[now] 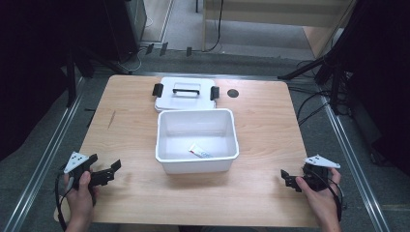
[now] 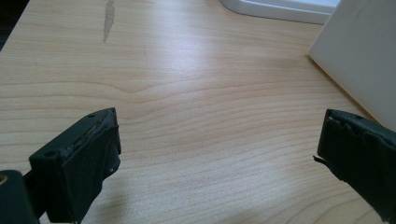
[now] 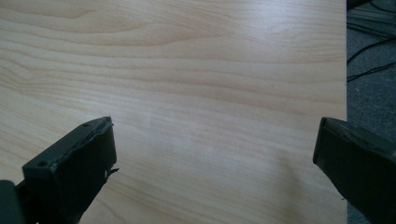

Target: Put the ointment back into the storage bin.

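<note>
A white plastic box (image 1: 197,140) sits open near the middle of the wooden table (image 1: 261,125), and a small white tube (image 1: 199,152) lies on its floor toward the near wall. Just behind the box, touching or almost touching its far rim, the white lid (image 1: 186,93) lies flat with a handle on top and a black clip at each end. A small dark round spot (image 1: 233,93) marks the table to the right of the lid. The left tool (image 1: 110,171) is held in the person's left hand (image 1: 80,193) at the near left corner of the table, its jaws spread wide and holding nothing; in the left gripper view the box wall (image 2: 359,60) stands just beyond the right-hand jaw. The right tool (image 1: 285,178) is held in the right hand (image 1: 319,193) near the right edge of the table, well apart from the box, its jaws likewise released and empty over bare wood. Grey floor with black cables (image 3: 369,46) shows beyond the table edge in the right gripper view.
</note>
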`<state>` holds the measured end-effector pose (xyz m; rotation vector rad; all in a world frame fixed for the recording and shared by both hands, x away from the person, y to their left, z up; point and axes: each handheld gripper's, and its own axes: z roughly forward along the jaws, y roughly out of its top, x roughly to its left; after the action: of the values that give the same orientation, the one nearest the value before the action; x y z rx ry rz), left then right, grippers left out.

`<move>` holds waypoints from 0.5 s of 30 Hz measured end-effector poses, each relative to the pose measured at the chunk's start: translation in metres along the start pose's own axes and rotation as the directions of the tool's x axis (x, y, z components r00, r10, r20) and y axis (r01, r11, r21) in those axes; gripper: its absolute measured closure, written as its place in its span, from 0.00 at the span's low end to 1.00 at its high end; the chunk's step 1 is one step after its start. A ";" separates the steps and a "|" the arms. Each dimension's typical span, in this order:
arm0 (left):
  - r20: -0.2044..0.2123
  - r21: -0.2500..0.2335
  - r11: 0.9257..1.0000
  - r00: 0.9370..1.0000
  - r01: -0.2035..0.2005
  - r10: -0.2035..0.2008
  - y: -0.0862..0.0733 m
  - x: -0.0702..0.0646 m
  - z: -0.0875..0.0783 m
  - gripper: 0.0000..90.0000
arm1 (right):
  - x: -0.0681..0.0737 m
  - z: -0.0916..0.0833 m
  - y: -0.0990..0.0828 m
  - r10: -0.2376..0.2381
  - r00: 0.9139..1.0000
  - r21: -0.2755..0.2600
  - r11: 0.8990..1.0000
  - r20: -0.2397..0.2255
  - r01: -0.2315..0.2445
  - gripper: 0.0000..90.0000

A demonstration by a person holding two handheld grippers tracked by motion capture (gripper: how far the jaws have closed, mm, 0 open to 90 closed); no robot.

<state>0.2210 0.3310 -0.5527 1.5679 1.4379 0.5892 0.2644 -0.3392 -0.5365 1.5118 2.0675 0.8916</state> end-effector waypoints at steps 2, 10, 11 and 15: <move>-0.001 0.000 1.000 1.000 0.000 0.000 0.000 0.000 0.000 0.00 | -0.003 -0.002 -0.005 0.010 1.000 -0.008 1.000 -0.003 -0.010 0.00; 0.002 -0.004 1.000 1.000 -0.003 0.003 0.000 0.000 0.000 0.00 | -0.014 -0.013 -0.023 0.039 0.999 -0.057 0.998 0.004 -0.039 0.00; 0.002 -0.004 1.000 1.000 -0.003 0.003 0.000 0.000 0.000 0.00 | -0.014 -0.013 -0.023 0.039 0.999 -0.057 0.998 0.004 -0.039 0.00; 0.005 -0.001 1.000 1.000 0.000 0.000 0.000 0.000 0.000 0.00 | -0.019 -0.020 -0.036 0.053 0.999 -0.067 0.996 0.001 -0.053 0.00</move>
<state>0.2207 0.3312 -0.5527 1.5676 1.4336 0.5852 0.2330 -0.3693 -0.5485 1.5381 1.9837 0.9684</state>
